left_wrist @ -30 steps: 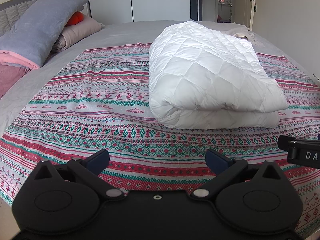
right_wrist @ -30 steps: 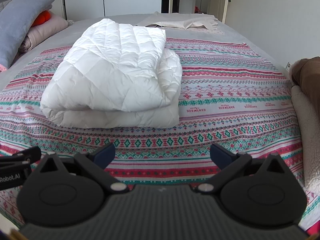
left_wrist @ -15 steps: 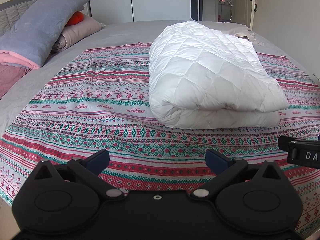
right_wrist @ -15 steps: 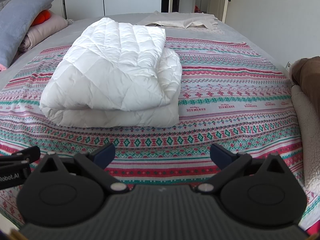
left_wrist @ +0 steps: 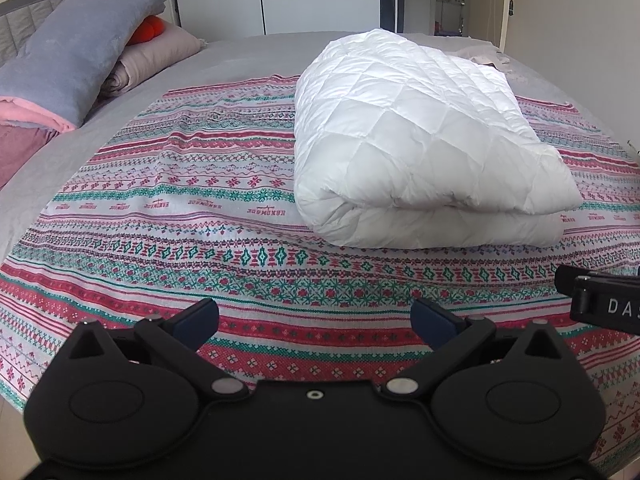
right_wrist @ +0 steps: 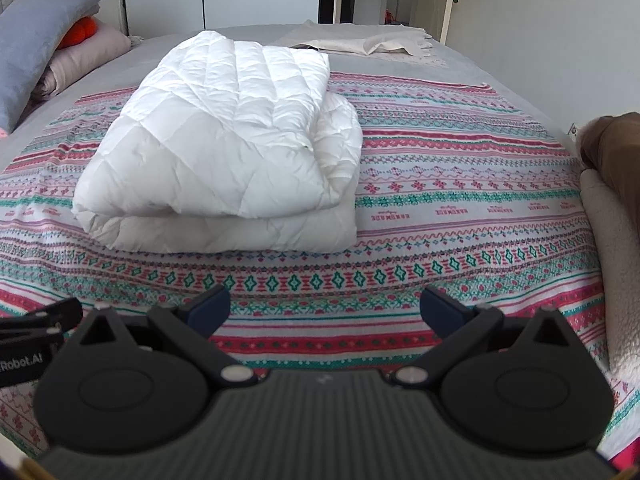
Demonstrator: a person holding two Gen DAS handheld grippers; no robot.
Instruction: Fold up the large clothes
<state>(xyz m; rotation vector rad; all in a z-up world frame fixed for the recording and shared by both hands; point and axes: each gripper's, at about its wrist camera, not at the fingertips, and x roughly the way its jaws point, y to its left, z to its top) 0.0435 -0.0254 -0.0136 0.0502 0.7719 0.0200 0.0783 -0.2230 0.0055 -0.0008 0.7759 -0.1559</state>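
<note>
White quilted duvet (left_wrist: 420, 140) lies folded into a thick bundle on the patterned red-and-green blanket (left_wrist: 192, 208), right of centre in my left view, left of centre in my right view (right_wrist: 224, 152). My left gripper (left_wrist: 316, 314) and right gripper (right_wrist: 325, 303) hover at the bottom edge, jaws spread wide, empty, touching nothing

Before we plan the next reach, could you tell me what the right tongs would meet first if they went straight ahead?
Probably the patterned blanket just ahead of the open right tongs, then the folded white quilt, slightly left of centre; depth is hard to judge.
</note>
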